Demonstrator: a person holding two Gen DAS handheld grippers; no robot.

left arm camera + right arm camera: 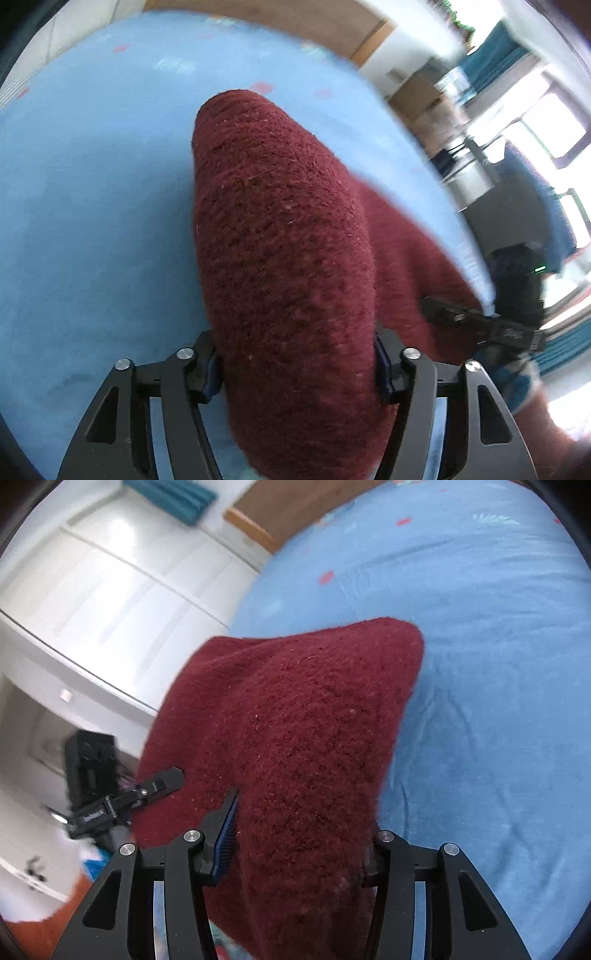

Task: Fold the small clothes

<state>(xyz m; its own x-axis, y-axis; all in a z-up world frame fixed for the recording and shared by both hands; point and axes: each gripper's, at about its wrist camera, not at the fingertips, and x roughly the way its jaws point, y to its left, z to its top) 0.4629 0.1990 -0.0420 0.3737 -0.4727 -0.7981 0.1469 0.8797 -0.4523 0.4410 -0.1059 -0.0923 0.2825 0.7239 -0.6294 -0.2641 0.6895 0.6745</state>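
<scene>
Maroon knit garment point(288, 258): soft, limp, draped; clamped at edges by left gripper point(295, 373) and right gripper point(295, 849), above bed point(480, 664).

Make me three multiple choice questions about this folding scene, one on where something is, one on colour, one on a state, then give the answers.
1. Where is the garment?
A. Lying flat on the bed
B. Lifted over the bed between both grippers
C. On the floor

2. What colour is the bed sheet?
A. Light blue
B. Green
C. Grey

3. How are the left gripper's jaws?
A. Wide open, holding nothing
B. Closed on the garment
C. Out of view

Answers:
1 B, the dark red garment hangs bunched from the left gripper and right gripper.
2 A, the bed sheet is light blue.
3 B, fabric is pinched between them.
</scene>
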